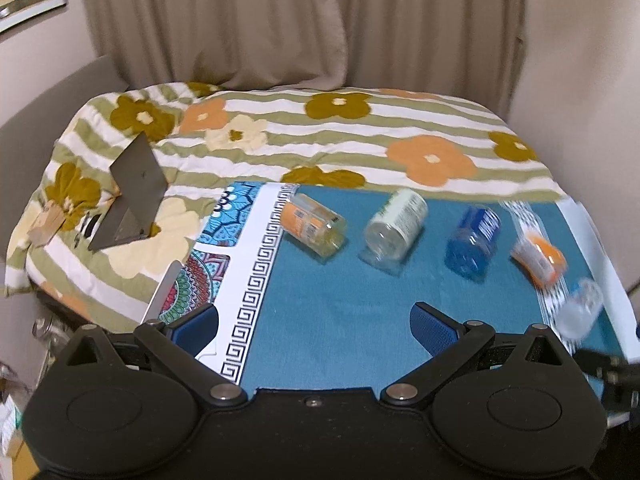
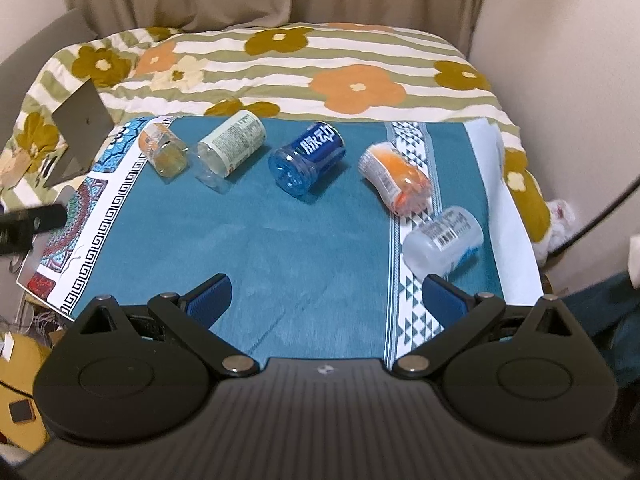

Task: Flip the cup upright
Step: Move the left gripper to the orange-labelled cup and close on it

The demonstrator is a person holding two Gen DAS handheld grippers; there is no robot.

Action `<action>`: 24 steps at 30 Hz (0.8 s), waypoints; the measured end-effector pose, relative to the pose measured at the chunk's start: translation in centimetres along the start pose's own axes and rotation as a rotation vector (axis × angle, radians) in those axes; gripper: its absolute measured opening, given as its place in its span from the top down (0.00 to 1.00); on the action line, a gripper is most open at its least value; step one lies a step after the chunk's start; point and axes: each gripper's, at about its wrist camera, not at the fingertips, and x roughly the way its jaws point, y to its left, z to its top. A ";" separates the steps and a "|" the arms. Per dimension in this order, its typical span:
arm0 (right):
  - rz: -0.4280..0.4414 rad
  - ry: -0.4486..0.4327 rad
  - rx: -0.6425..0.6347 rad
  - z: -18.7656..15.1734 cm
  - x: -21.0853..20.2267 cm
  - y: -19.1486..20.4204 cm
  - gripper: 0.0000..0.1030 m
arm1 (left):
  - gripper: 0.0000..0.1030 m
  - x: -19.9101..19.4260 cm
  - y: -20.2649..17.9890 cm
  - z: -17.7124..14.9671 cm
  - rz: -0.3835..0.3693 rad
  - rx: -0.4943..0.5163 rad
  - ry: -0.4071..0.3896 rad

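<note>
Several cut plastic cups lie on their sides on a teal cloth (image 2: 280, 240): a yellowish one (image 2: 163, 148) (image 1: 314, 225), a pale green-label one (image 2: 232, 143) (image 1: 394, 226), a blue one (image 2: 306, 160) (image 1: 474, 240), an orange one (image 2: 396, 178) (image 1: 538, 256) and a clear one (image 2: 442, 242) (image 1: 580, 312). My left gripper (image 1: 314, 322) is open and empty, above the cloth's near left part. My right gripper (image 2: 326, 300) is open and empty, its right finger (image 2: 442, 298) just short of the clear cup.
The cloth covers a flowered quilt (image 1: 320, 132) on a bed. A grey folded stand (image 1: 134, 196) sits on the quilt at the left. Curtains (image 1: 280, 20) hang behind. Clutter lies off the bed's left edge (image 2: 24, 340).
</note>
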 end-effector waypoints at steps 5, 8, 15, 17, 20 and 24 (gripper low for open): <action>0.050 0.006 -0.078 1.8 1.9 -0.9 0.00 | 0.00 2.1 -0.5 2.4 0.043 -0.093 0.024; 0.089 0.011 -0.122 2.9 3.5 -1.3 0.00 | 0.00 3.5 -0.8 3.9 0.068 -0.136 0.040; 0.161 0.015 -0.200 5.3 7.4 -0.7 0.00 | 0.00 7.6 -0.7 6.8 0.110 -0.207 0.072; 0.175 0.021 -0.201 5.8 8.4 -0.5 0.00 | 0.00 9.2 -0.5 7.5 0.109 -0.229 0.092; 0.187 0.035 -0.198 6.4 10.1 -0.1 0.00 | 0.00 12.1 0.2 8.5 0.104 -0.278 0.126; 0.185 0.055 -0.188 6.8 12.0 0.7 0.00 | 0.02 16.4 1.2 9.7 0.077 -0.352 0.179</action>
